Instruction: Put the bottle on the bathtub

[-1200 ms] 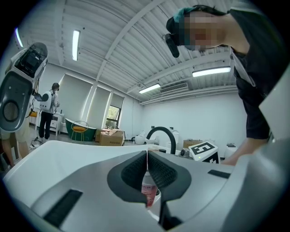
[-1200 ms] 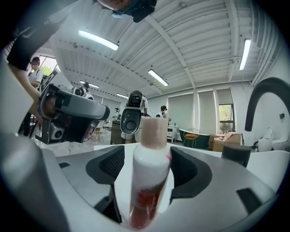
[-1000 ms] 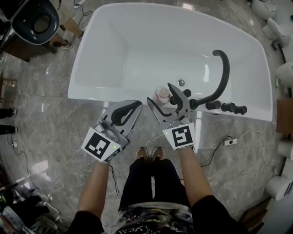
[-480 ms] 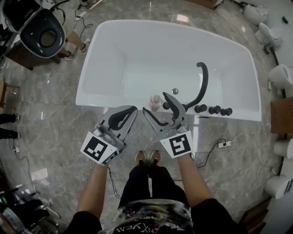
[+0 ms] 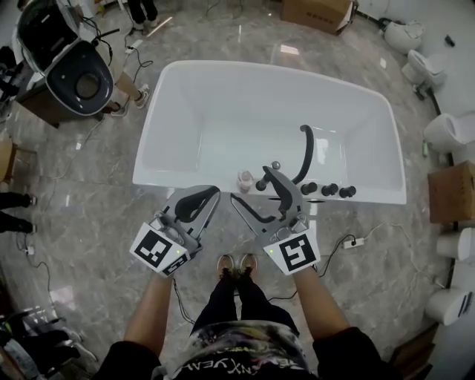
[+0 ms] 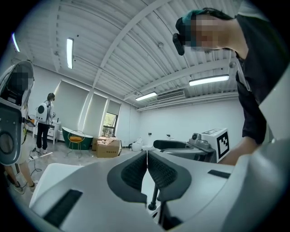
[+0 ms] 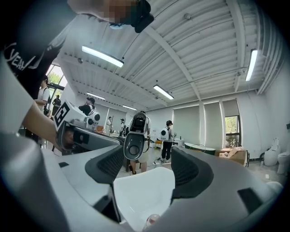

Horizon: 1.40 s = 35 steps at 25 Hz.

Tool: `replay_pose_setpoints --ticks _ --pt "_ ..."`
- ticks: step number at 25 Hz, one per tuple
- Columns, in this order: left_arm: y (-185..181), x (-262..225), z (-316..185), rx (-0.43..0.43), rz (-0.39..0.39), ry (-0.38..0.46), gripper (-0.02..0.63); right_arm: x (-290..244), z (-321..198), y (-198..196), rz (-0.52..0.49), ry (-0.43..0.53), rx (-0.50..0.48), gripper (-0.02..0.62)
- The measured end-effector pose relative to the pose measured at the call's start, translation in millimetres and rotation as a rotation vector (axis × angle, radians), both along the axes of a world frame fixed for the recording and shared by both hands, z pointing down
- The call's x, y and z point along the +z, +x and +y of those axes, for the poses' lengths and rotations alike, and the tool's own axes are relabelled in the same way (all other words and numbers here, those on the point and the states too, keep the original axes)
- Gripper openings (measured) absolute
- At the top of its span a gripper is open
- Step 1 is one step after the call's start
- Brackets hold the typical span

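A small pinkish bottle [image 5: 243, 180] stands upright on the near rim of the white bathtub [image 5: 167, 172], just left of the black curved faucet [image 5: 304, 152]. My right gripper [image 5: 250, 186] is open, held above and slightly nearer than the bottle, with nothing between its jaws. In the right gripper view only the bottle's cap [image 7: 152, 221] peeks up at the bottom edge, below the open right gripper [image 7: 149, 158], with the bathtub [image 7: 145, 190] beyond. My left gripper [image 5: 211, 192] is shut and empty, left of the bottle; the left gripper [image 6: 147, 155] has its pads touching.
Black tap knobs [image 5: 327, 190] sit on the rim right of the faucet. A dark toilet seat unit [image 5: 80, 83] stands at upper left, white toilets [image 5: 447, 132] at right, a cardboard box [image 5: 315, 10] behind. A power strip [image 5: 355, 242] lies on the marble floor.
Both grippers and the head have drawn back from the tub. The bottle, earlier between the open right jaws, stays standing on the rim.
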State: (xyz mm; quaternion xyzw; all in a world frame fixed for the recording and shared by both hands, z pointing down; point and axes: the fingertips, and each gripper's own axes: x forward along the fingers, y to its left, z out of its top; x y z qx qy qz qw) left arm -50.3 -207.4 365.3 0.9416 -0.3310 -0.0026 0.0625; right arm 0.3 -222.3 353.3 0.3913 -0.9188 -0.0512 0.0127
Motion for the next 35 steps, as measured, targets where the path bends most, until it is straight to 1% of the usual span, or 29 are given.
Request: replay_pose_setpoints --ticks 4,8,14,18,22,27,30,32,35 --pt "3.8 -34.3 14.0 0.021 0.009 0.004 0.023 -40.5 16.5 4.5 0.014 0.021 -0.011 0.316" --pt "5.5 -67.7 29.8 0.048 0.007 0.02 0.023 -83.4 32.9 7.5 0.006 0.048 -0.017 0.318" --pt "11.2 -102.0 49.9 0.079 -0.011 0.054 0.023 -118.7 54.5 17.0 0.017 0.049 -0.017 0.318" --pt "11.7 -115.9 60.7 0.098 -0.01 0.066 0.023 -127.8 69.1 19.4 0.046 0.036 -0.017 0.318" --pt "11.2 -124.0 65.1 0.111 -0.021 0.072 0.023 -131.6 77.5 20.9 0.054 0.03 -0.02 0.318" --pt "-2.9 -133.2 74.7 0.128 -0.031 0.094 0.023 -132.8 91.8 6.2 0.061 0.03 -0.013 0.318" --pt "-4.4 -144.0 73.9 0.139 -0.026 0.099 0.023 -137.9 91.0 2.0 0.07 0.03 -0.017 0.316" --pt "-3.1 -150.4 71.6 0.143 -0.012 0.093 0.023 -139.3 88.3 1.7 0.085 0.025 -0.019 0.306" --pt "9.7 -156.5 62.9 0.149 -0.002 0.09 0.023 -141.8 79.3 12.5 0.087 0.021 -0.013 0.268"
